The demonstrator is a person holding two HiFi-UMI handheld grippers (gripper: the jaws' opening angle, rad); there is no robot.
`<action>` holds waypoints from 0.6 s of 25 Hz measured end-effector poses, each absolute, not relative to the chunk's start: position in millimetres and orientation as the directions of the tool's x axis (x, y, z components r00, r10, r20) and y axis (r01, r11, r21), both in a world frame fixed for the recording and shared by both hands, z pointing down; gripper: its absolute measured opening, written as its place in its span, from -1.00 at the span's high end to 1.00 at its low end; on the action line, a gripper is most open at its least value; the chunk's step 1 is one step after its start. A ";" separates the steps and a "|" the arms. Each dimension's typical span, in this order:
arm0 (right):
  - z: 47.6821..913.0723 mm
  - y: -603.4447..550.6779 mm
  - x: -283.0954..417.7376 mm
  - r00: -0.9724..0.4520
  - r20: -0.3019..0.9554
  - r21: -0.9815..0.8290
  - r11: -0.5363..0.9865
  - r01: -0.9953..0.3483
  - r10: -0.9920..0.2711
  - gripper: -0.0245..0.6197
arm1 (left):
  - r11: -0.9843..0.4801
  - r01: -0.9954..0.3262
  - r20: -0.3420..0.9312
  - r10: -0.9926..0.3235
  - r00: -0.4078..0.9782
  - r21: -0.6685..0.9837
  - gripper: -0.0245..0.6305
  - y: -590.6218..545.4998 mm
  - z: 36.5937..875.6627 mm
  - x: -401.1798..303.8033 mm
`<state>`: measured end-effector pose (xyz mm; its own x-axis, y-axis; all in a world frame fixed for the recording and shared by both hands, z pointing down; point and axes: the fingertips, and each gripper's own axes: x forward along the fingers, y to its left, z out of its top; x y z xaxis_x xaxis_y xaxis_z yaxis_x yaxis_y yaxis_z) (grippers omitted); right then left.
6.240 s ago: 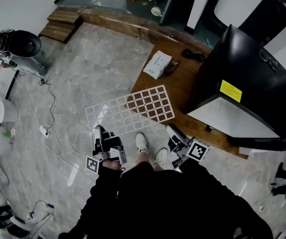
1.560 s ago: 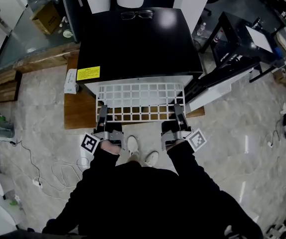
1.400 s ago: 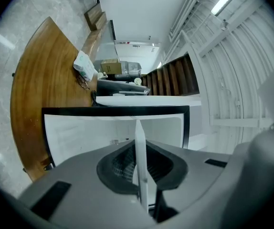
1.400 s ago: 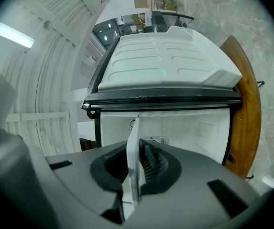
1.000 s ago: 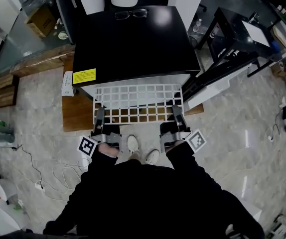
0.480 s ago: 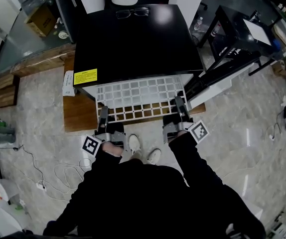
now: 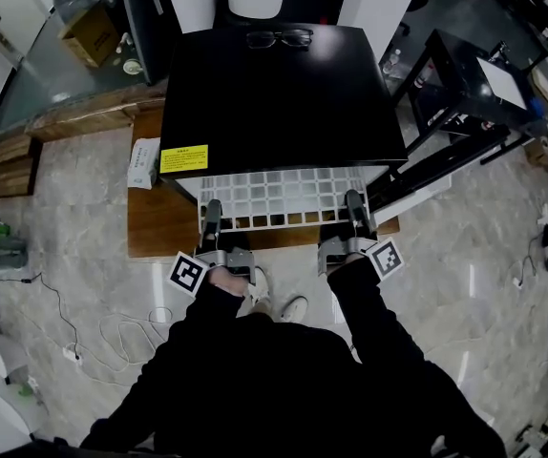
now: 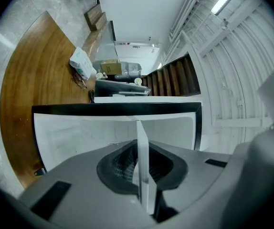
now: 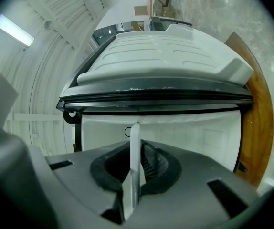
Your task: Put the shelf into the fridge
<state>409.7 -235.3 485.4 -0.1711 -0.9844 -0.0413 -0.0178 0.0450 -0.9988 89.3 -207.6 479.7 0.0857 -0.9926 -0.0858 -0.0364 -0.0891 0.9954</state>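
In the head view the white grid shelf (image 7: 279, 198) lies level, its far part inside the open front of the black fridge (image 7: 279, 93). My left gripper (image 7: 213, 216) is shut on the shelf's near left edge, and my right gripper (image 7: 354, 206) is shut on its near right edge. The left gripper view shows the shelf (image 8: 142, 161) edge-on as a thin white strip pinched in the jaws, with the fridge's white interior (image 8: 75, 137) straight ahead. The right gripper view shows the same strip (image 9: 134, 175) clamped, facing the white cavity (image 9: 194, 137).
The fridge stands on a wooden platform (image 7: 155, 232) with a white packet (image 7: 144, 163) on it. Glasses (image 7: 281, 38) lie on the fridge top, and a yellow label (image 7: 183, 158) sits at its front left. The open fridge door (image 7: 415, 194) swings out right, beside a black stand (image 7: 474, 93).
Both grippers have moved forward toward the fridge with the shelf. More of the shelf is inside the opening, and less grid shows in front of it.
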 end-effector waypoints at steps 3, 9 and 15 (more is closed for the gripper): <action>484.9 -247.5 409.5 -0.154 -0.042 -0.999 0.046 -0.024 -0.987 0.85 | -0.097 -0.051 -0.093 -0.993 0.076 0.994 0.83 -220.1 478.7 88.5; 482.8 -264.8 406.0 -0.115 -0.043 -0.998 0.048 -0.036 -0.992 0.85 | -0.116 -0.067 -0.113 -0.992 0.049 0.991 0.82 -237.8 476.2 85.6; 482.6 -282.3 405.7 -0.087 -0.040 -0.998 0.044 -0.044 -0.995 0.85 | -0.125 -0.099 -0.124 -0.992 0.022 0.987 0.82 -256.5 474.3 83.6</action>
<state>405.7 -282.3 482.6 -0.0869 -0.9954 -0.0396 -0.0436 0.0435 -0.9981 83.6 -256.5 474.3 0.0217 -0.9921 -0.1239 -0.0989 -0.1255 0.9871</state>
